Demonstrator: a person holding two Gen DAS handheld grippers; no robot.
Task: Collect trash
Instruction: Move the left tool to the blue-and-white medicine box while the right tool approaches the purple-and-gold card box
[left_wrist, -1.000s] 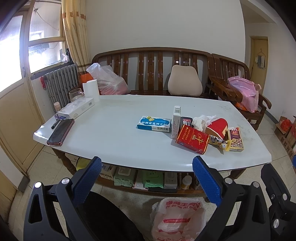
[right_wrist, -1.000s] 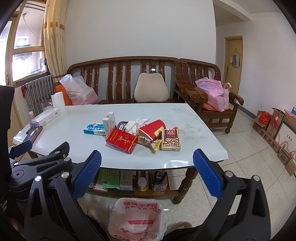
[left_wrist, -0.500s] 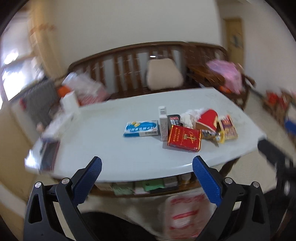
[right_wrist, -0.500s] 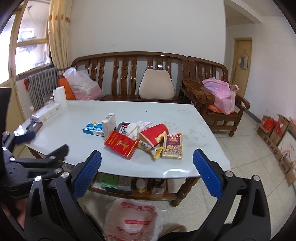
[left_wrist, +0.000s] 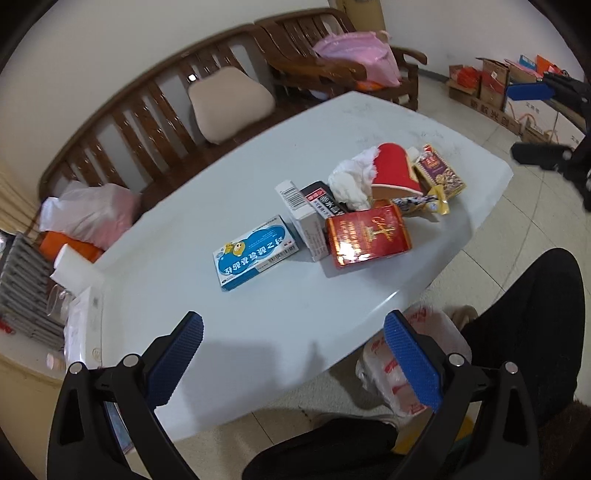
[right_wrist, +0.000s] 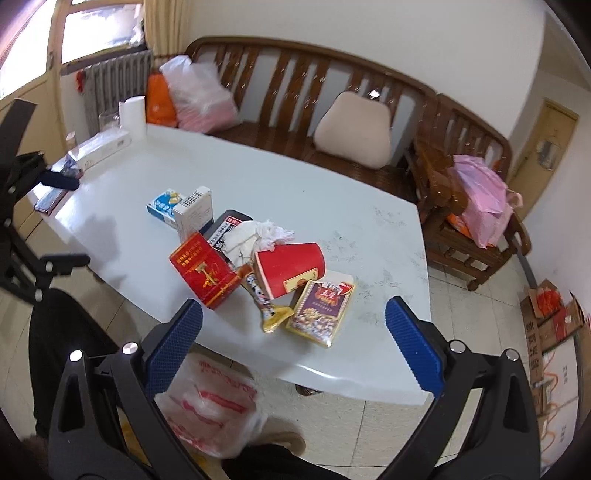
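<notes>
A heap of trash lies on the white table (left_wrist: 258, 321): a red box (left_wrist: 369, 236), a red paper cup (left_wrist: 393, 173) on its side, crumpled tissue (left_wrist: 349, 181), a snack packet (left_wrist: 441, 173), a white carton (left_wrist: 306, 218) and a blue-and-white box (left_wrist: 255, 251). The right wrist view shows the same red box (right_wrist: 205, 273), cup (right_wrist: 291, 266), tissue (right_wrist: 258, 236) and packet (right_wrist: 321, 310). My left gripper (left_wrist: 293, 360) is open and empty over the near table edge. My right gripper (right_wrist: 293, 354) is open and empty, just short of the heap. A white-and-red trash bag (right_wrist: 207, 410) stands on the floor below the table.
A wooden bench (right_wrist: 295, 81) with a beige cushion (right_wrist: 354, 129) and plastic bags stands behind the table. A chair with a pink bag (right_wrist: 480, 199) is at the right. A tissue box (right_wrist: 99, 146), paper roll and phone sit at the table's left end. Cardboard boxes (right_wrist: 550, 317) lie on the floor.
Both grippers have risen and tilted down over the table, closer to the heap. The left view has swung right. Both stay open.
</notes>
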